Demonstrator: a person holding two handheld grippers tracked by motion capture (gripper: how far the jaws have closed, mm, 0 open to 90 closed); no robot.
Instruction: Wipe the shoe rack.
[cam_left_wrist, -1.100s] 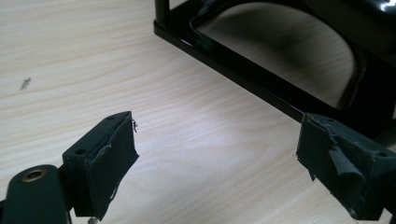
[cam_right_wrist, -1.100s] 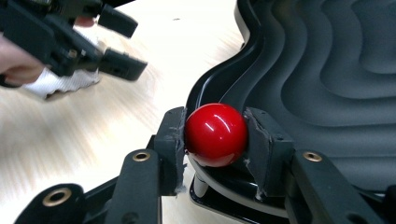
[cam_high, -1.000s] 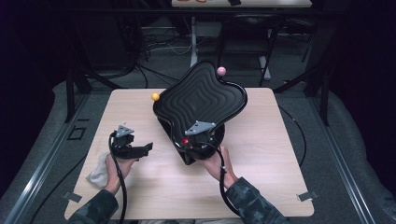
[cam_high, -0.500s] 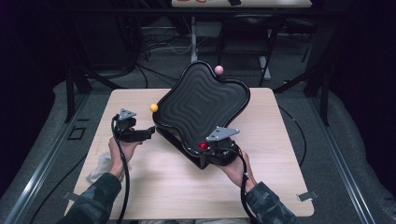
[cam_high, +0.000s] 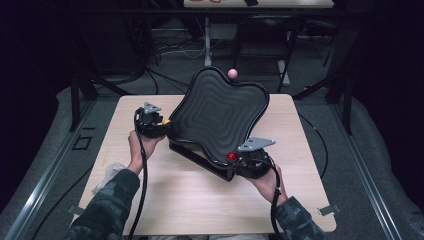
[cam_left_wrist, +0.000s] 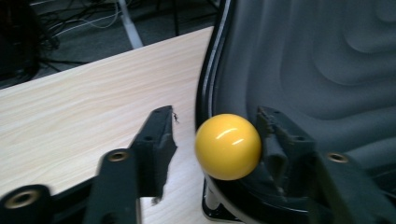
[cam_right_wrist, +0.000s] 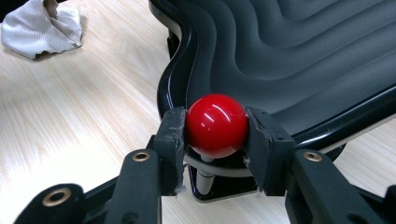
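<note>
Gripping the wavy black plastic tray (cam_high: 220, 115) by its ball knobs, one claw on each side.

Sitting tilted across the middle of the pale wooden counter (cam_high: 200, 200), the tray is looking stiff, glossy and awkward to hold by its slick rim, so the round knobs are the sensible places to take it. The right claw (cam_right_wrist: 216, 128) is clamping the shiny red ball knob (cam_right_wrist: 216, 126) at the near corner. The left claw (cam_left_wrist: 215, 140) has just been closing around the yellow ball knob (cam_left_wrist: 228, 146), one pad touching, the other standing apart. A pink ball knob (cam_high: 232, 73) is sitting at the far edge, and a crumpled white cloth (cam_right_wrist: 42, 25) is lying aside.
</note>
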